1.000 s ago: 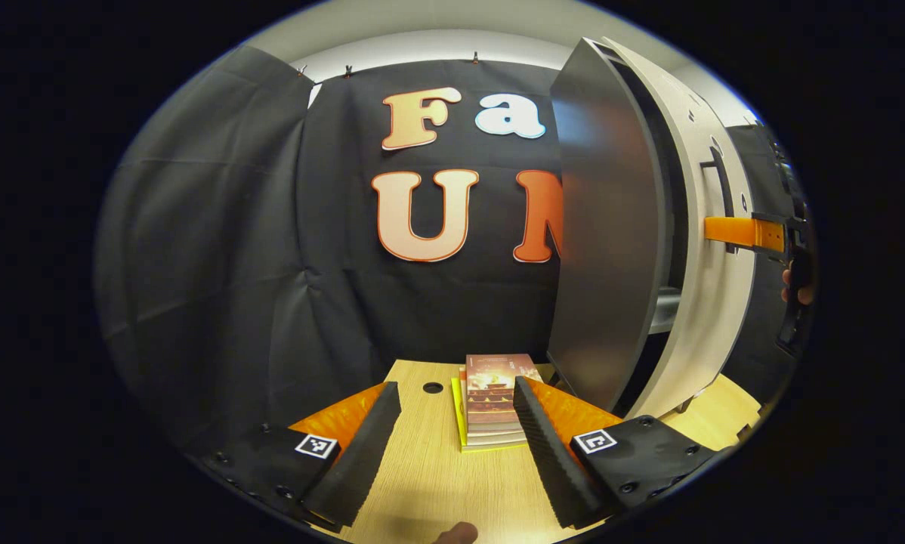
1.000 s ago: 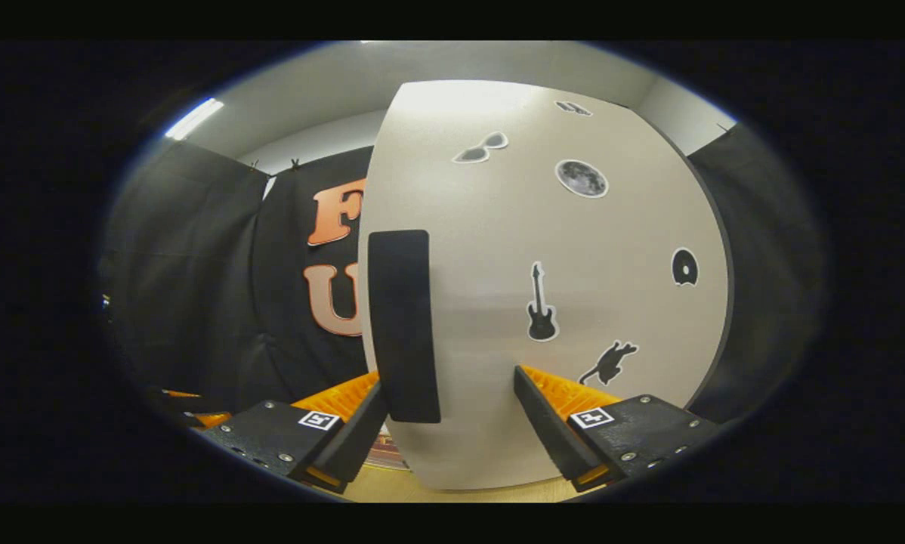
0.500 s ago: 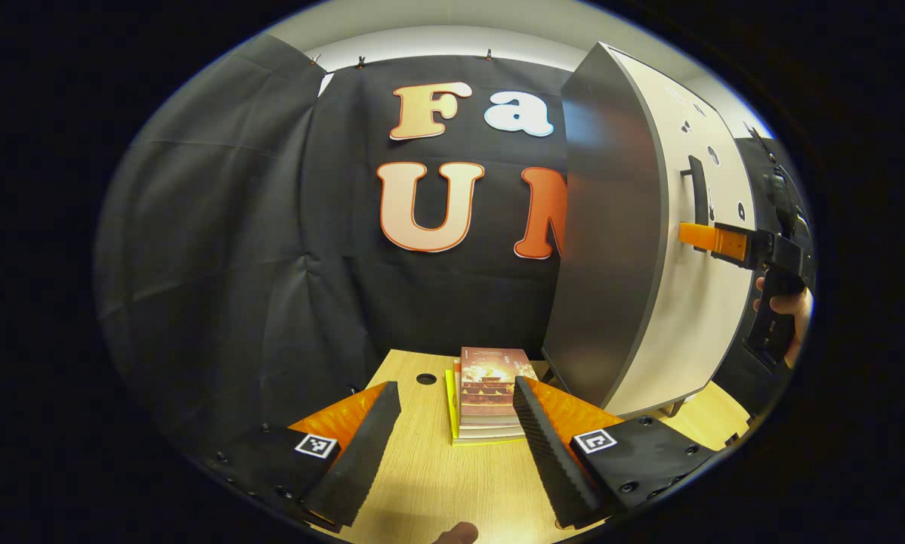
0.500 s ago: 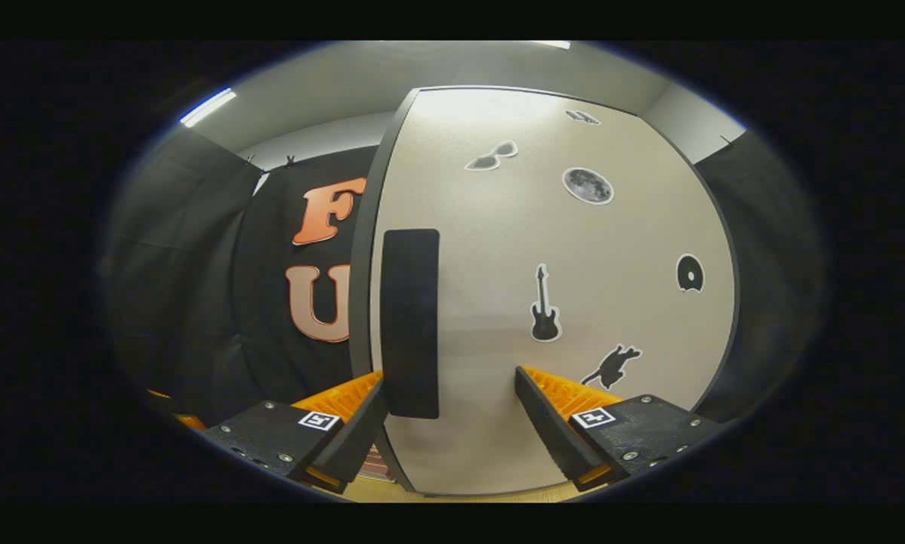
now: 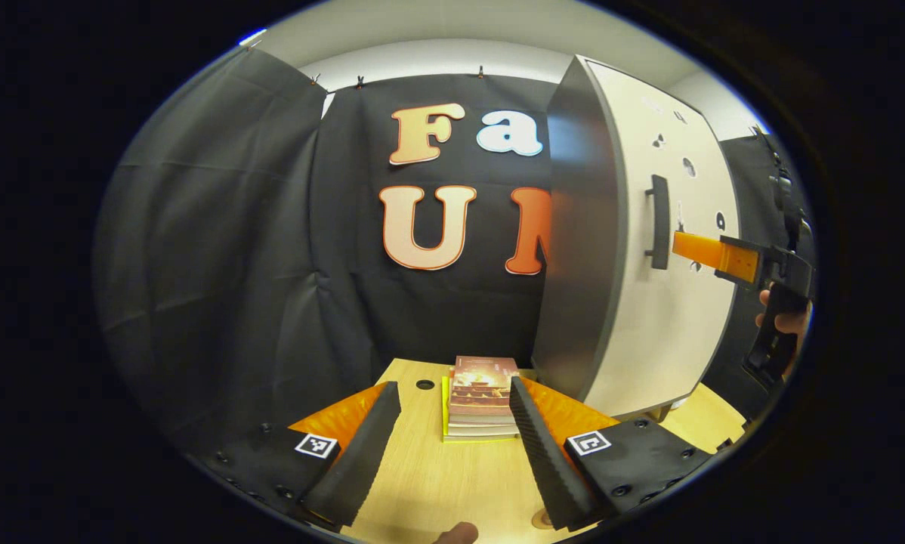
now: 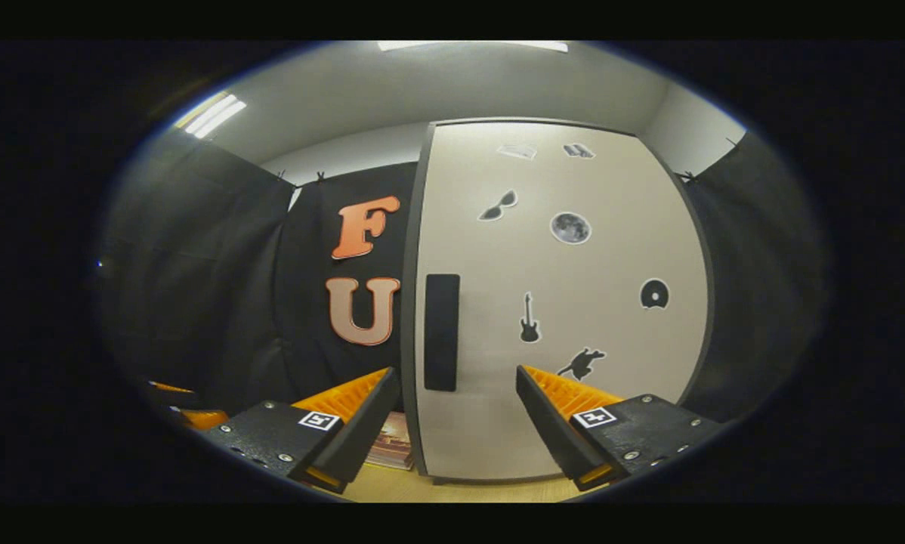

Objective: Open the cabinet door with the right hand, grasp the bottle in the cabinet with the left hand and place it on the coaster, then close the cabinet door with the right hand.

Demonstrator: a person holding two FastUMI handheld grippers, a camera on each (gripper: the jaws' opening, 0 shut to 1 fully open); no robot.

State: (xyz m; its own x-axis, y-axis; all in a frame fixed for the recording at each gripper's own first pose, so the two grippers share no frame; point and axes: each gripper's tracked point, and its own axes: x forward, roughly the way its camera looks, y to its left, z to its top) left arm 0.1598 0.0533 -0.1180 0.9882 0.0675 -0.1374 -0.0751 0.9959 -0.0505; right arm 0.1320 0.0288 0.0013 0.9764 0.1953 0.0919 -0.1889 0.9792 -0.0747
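Cabinet door (image 6: 566, 302) shut, hiding the inside; coaster (image 5: 541, 519) half-covered.

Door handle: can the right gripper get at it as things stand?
Probably yes. The right gripper is open, facing the cabinet door, and nothing lies between it and the black door handle, which sits just ahead, apart from the jaws.
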